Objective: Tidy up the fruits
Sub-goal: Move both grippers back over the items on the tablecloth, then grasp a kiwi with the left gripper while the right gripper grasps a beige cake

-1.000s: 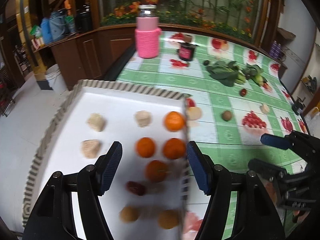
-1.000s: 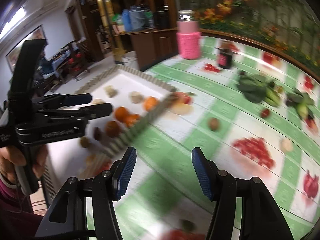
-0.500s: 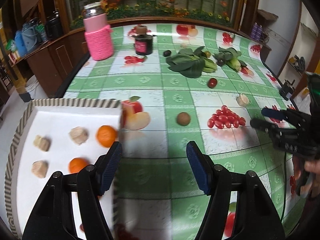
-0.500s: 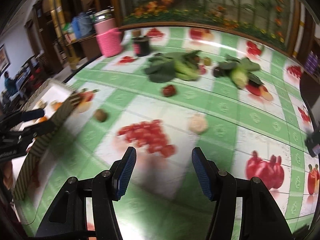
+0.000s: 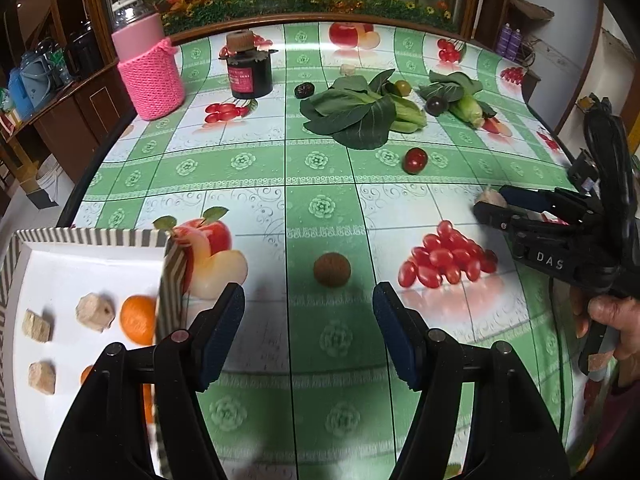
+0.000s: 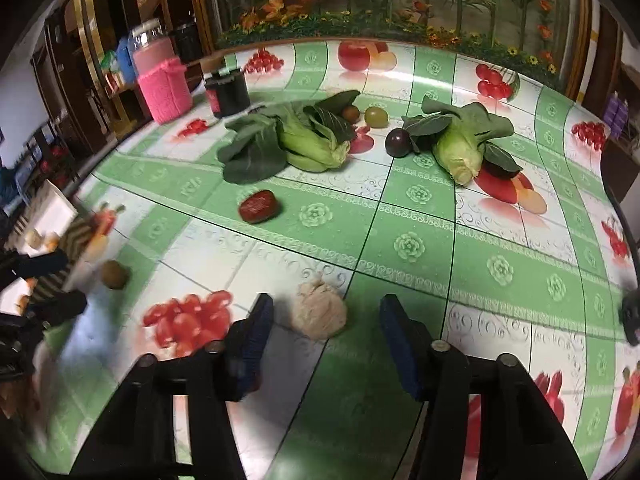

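On the fruit-print worktop (image 6: pixel 408 248), my right tongs (image 6: pixel 326 330) are hanging spread around the pale lump (image 6: pixel 319 312), ready to pinch; my left tongs (image 5: pixel 308 320) are waiting spread beside it.

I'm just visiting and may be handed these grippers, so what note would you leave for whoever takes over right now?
Left gripper: open, empty, above the table with the brown fruit ahead of it.
Right gripper: open, its fingers either side of the pale lump, not yet closed.
Done: oranges and pale chunks lie in the tray.
Left: the pale lump, the brown fruit, the red date, the dark plum and the green fruit by the greens are all on the table.
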Tool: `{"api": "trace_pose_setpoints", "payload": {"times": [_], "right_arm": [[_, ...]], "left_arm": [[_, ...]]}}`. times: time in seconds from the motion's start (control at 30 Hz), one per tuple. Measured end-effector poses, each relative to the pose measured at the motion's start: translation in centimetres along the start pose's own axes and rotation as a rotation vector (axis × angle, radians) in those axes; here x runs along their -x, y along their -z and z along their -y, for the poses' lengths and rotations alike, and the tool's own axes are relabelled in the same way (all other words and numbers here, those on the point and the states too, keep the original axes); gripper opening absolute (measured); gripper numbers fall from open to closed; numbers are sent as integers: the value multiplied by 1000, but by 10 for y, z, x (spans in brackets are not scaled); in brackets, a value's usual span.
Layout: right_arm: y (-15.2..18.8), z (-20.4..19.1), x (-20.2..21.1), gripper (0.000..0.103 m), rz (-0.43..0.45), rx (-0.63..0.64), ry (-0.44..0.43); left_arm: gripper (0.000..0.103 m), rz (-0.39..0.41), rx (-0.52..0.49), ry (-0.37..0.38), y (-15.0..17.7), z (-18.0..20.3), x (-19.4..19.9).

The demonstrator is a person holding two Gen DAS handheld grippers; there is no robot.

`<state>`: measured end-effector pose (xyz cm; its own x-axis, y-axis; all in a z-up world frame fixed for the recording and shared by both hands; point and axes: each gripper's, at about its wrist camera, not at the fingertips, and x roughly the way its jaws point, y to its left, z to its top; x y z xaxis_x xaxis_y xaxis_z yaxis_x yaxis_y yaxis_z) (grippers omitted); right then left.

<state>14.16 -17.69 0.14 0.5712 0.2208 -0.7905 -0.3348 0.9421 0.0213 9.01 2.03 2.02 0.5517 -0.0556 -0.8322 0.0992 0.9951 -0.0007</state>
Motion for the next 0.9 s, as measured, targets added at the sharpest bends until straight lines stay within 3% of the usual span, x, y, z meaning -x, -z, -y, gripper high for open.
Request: {"api": "trace_pose_setpoints", "payload": {"times": [0.03,0.07,0.33,0.4,0.43,0.6,0.9], "right_arm": [[0,-2,0,31,13,18,12],[0,-3,1,29,17,23,-6],[5,-1,6,29,20,3,-15],[6,0,8,29,17,-3,-24],[8,-1,8,29,16,-1,-27],[13,-6,17,29,14,3,-41],[23,-30,52,29,50,32,-85]], "left_arm": [[66,-5,0,-3,-1,0,-4],[66,-12,0,-6,-3,1,-8],[62,-26,-19,-6,-7,8,-27],[27,-27,-14,6,-8,6,-30],[21,-16,-16,5,-9,5,-30],[21,-16,-14,23,-8,2,-29],[21,31,-27,27,4,3,8]]}}
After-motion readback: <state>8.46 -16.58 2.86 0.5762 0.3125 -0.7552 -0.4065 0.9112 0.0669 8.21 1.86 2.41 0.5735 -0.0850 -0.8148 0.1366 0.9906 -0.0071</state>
